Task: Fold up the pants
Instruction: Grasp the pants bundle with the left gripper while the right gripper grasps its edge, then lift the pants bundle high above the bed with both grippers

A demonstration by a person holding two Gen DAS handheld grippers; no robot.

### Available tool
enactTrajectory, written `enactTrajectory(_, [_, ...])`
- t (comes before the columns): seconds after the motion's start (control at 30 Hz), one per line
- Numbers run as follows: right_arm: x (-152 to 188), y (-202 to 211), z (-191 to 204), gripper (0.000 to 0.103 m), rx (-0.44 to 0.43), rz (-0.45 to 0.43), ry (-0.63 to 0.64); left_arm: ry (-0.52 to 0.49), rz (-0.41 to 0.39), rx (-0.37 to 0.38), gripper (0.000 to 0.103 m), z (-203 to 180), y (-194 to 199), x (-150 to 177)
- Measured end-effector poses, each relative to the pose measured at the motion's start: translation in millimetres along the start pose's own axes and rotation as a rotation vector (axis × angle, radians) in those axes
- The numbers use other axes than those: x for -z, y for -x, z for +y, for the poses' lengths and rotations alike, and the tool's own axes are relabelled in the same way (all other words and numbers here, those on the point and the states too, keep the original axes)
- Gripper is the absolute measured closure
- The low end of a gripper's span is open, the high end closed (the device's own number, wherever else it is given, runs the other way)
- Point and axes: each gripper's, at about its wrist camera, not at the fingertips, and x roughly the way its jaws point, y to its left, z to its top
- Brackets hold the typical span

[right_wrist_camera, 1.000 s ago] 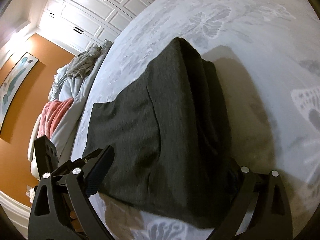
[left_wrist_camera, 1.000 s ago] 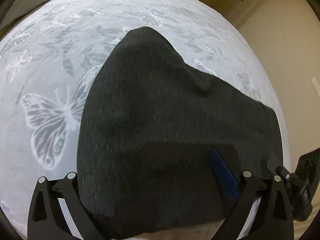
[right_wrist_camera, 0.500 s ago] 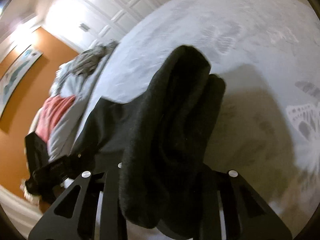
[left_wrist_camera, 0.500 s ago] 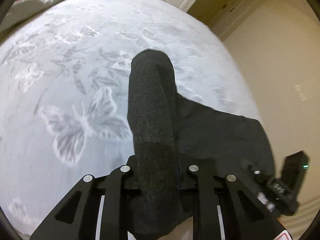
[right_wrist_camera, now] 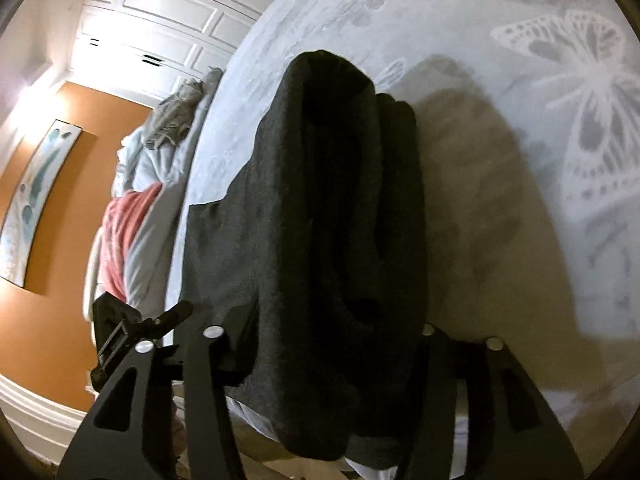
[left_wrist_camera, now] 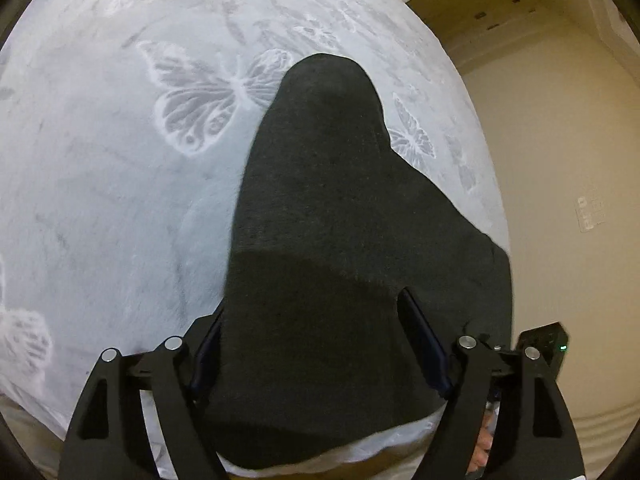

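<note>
The dark grey pants [left_wrist_camera: 332, 216] lie folded on the pale bed cover with white butterflies [left_wrist_camera: 120, 184]. In the left wrist view my left gripper [left_wrist_camera: 320, 344] stands open, its two fingers spread on either side of the near end of the pants, which runs between them. In the right wrist view the pants [right_wrist_camera: 328, 184] bunch up in a thick fold between the fingers of my right gripper [right_wrist_camera: 320, 332]. Its fingers stand apart, mostly hidden by the cloth, so I cannot tell whether they still pinch it.
The bed's right edge and a beige wall [left_wrist_camera: 560, 160] lie to the right in the left wrist view. Rumpled grey and red bedding [right_wrist_camera: 136, 208] is heaped at the bed's far side by an orange wall [right_wrist_camera: 80, 152]. The other gripper's body [right_wrist_camera: 120, 328] shows at lower left.
Half a second ago both grippers were shut on bunched cloth. Now the left fingers have spread wide and the right ones have parted. The pants have dropped and lie wider on the bed.
</note>
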Motion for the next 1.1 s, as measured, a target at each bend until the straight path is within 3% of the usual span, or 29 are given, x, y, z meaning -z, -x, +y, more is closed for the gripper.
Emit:
enactTrajectory(0.1, [-1.6,-2.7,3.2,0.034,-0.041,0.004,0.018,-0.065,-0.012,-0.017,0.028,-14.0,-8.2,-0.7])
enactTrajectory(0.17, [-2.4,-5.1,6.7,0.024,-0.064,0.004,0.032,-0.085,-0.025,-0.026,0.041,-19.9,-10.7,-3.6])
enactTrajectory(0.2, [-2.0,-7.1,11.0,0.023,-0.051,0.005,0.059,-0.097,-0.033,-0.041,0.045,-21.8,-11.6,-3.4])
enactTrajectory(0.23, [-0.7,-9.1,15.9,0.024,-0.035,0.001,0.083,-0.1,-0.04,-0.056,0.056,-21.7,-12.4,-4.6])
enactTrajectory(0.3, [3.4,-9.6,21.1,0.043,0.042,-0.025,0.127,-0.082,-0.048,-0.051,0.071,-18.6,-13.9,-8.7])
enactTrajectory(0.33, [4.6,-9.0,21.4,0.063,0.09,-0.037,0.144,-0.073,-0.051,-0.044,0.08,-16.8,-12.6,-9.6])
enactTrajectory(0.37, [5.1,-7.1,19.4,0.075,0.1,-0.046,0.138,-0.072,-0.057,-0.036,0.083,-16.2,-9.7,-9.8])
enactTrajectory(0.47, [6.1,4.8,16.3,0.08,0.035,-0.06,0.1,-0.165,-0.116,-0.079,0.085,-38.4,9.0,-4.7])
enactTrajectory(0.63, [20.5,36.2,70.7,0.081,0.044,-0.133,0.29,-0.291,-0.256,-0.102,0.086,-82.2,61.4,9.6])
enactTrajectory(0.83, [20.9,85.9,139.6,0.081,0.043,-0.261,0.501,-0.394,-0.398,-0.113,0.086,-130.5,118.6,4.2])
enactTrajectory(1.1, [7.5,132.1,198.3,0.08,-0.019,-0.425,0.64,-0.513,-0.596,-0.102,0.086,-188.5,186.8,-3.3])
